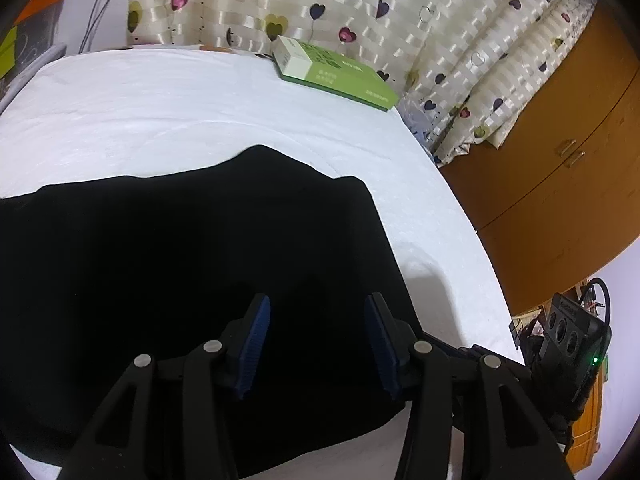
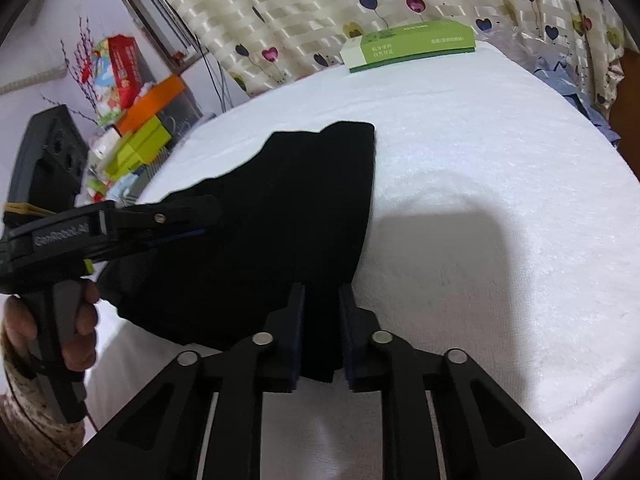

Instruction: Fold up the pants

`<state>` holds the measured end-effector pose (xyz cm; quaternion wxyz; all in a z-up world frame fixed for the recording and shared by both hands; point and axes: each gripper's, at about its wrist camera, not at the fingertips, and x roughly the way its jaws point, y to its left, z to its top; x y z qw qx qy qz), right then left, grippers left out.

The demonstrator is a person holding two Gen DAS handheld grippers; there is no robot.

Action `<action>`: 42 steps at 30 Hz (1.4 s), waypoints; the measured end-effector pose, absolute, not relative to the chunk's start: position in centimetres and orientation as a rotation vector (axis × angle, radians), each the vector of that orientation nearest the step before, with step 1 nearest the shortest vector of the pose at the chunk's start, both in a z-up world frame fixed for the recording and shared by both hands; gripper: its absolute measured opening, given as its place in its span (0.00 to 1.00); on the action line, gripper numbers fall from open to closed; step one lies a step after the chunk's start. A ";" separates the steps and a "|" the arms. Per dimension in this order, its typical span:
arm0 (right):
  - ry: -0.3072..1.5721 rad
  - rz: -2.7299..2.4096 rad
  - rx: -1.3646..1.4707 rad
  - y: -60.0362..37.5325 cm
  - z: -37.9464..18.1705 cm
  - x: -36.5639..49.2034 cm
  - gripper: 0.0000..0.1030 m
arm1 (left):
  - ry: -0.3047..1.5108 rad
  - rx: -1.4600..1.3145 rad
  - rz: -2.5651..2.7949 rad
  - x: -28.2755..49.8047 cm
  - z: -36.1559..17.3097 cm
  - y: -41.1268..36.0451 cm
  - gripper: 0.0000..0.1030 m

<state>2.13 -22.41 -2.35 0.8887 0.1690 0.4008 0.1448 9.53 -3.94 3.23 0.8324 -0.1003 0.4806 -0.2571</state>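
Black linkage arms with silver rivets fill the foreground of both wrist views. Between the blue pads of the right gripper hangs a narrow fold of the black pants; the jaws stand only slightly apart, and I cannot tell whether the pads actually press the cloth. From there the pants spread away and to the left across the white towel, ending in a squared corner toward the far side.

Over on the left, the left gripper hovers above the broad dark expanse of the pants with its fingers spread wide, nothing between the ribbed blue pads. In the right wrist view that same tool comes in from the side, its tip over the pants' left edge, with a hand wrapped round its grey handle.

A green and white carton lies at the far edge of the towel, well apart from the pants, against a striped satin curtain printed with hearts. Coloured boxes are heaped to the left beyond the table, and an orange wooden cabinet stands to the right. The towel is nubbly terry; the pants look matt and smooth.
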 end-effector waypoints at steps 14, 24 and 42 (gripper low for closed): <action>0.699 0.459 0.366 -20.3 -0.1 1.3 0.10 | 1.078 -0.074 -0.615 12.8 4.6 -9.3 0.61; 0.689 0.520 0.337 -18.5 0.1 1.0 0.10 | 1.118 0.229 -0.530 15.0 3.8 -13.7 0.61; 0.621 0.446 0.279 -16.7 1.8 -0.1 0.49 | 1.119 0.111 -0.538 16.5 4.4 -10.0 0.19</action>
